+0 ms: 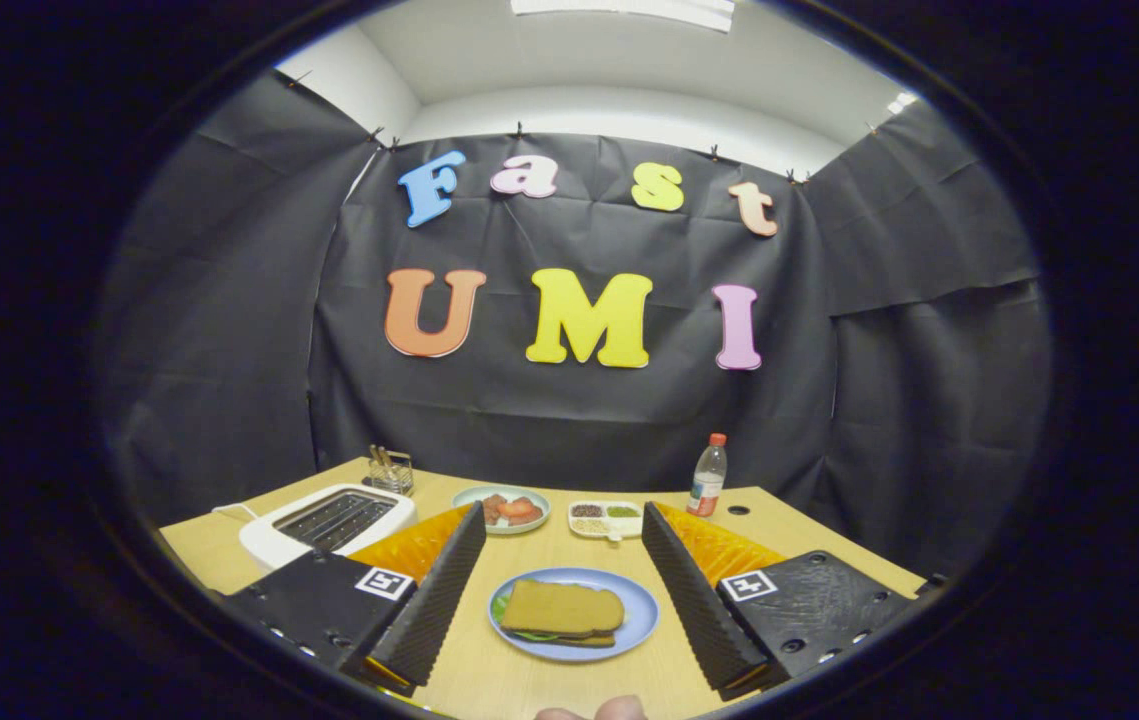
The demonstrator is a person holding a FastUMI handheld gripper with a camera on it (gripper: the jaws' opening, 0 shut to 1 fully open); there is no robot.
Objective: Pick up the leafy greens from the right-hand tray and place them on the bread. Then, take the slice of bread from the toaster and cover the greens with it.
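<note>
on the far left of the table [529, 690] stands the toaster [327, 523], beyond the left finger, and its slots look dark and empty, so the slice seems to be out of it already. behind the toaster sits a small rack [390, 470] with something upright in it, too small to tell. the gripper [562, 560] hangs above the table with its fingers spread wide and nothing pressed between them, so it is released. low between the fingers lies the plate [641, 622], and on it a bread slice [562, 608] rests on top, with greens [514, 630] peeping out at its left and near edge and what looks like a second slice under them. beyond the fingers, further back, a bowl [515, 509] holds reddish pieces, and just right of it a tray [606, 519] with small compartments holds grains and something green. right again stands a bottle [708, 477] with a red cap, near the cloth wall. a fingertip [619, 709] of the person shows at the near edge. judged from how things lie, both steps look done: greens on the bread, top slice over them, claw let go. nothing plainly remains, though the fit of the top slice cannot be checked closely from here.
</note>
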